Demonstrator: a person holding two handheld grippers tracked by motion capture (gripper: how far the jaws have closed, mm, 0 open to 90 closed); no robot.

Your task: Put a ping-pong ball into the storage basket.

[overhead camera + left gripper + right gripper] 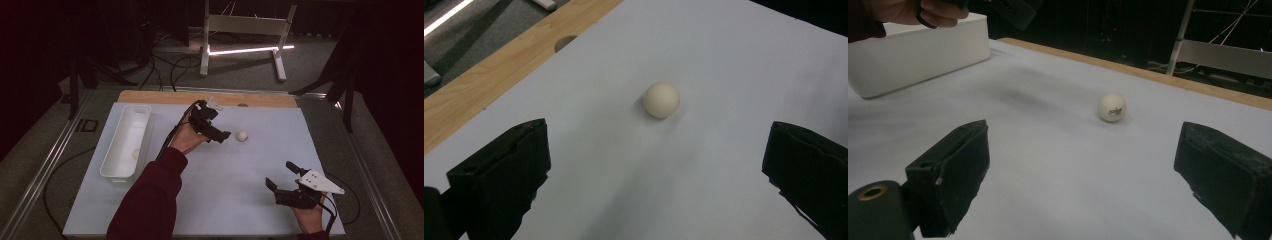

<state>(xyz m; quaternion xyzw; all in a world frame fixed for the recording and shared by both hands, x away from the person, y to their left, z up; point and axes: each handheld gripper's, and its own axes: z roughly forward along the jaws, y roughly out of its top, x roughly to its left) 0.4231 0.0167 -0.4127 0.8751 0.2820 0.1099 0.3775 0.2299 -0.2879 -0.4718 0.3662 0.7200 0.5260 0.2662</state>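
Looking along my left gripper, I see its two black jaws spread wide with nothing between them, and the small white ball sits on the table just ahead, roughly centred in the gap but not yet inside it. My right gripper is likewise released, jaws apart and empty, resting low at the near right of the table, well apart from the ball.

In the high view the ball lies on the pale table cover, a little past the middle, just beside the left jaw tips. A faint printed mark shows on it in the right gripper view. I judge it to be a table-tennis ball: very light, stiff but thin-shelled, smooth, and quick to roll at the lightest nudge. So I would bring the jaws down on either side of its widest line, level with its middle, and close gently; a pinch above or below that would likely squirt it out, and a hard squeeze could dent it.

Farther left stands a white rectangular bin, open-topped, with something small and pale inside that I cannot identify. The wooden table edge runs along the far side.
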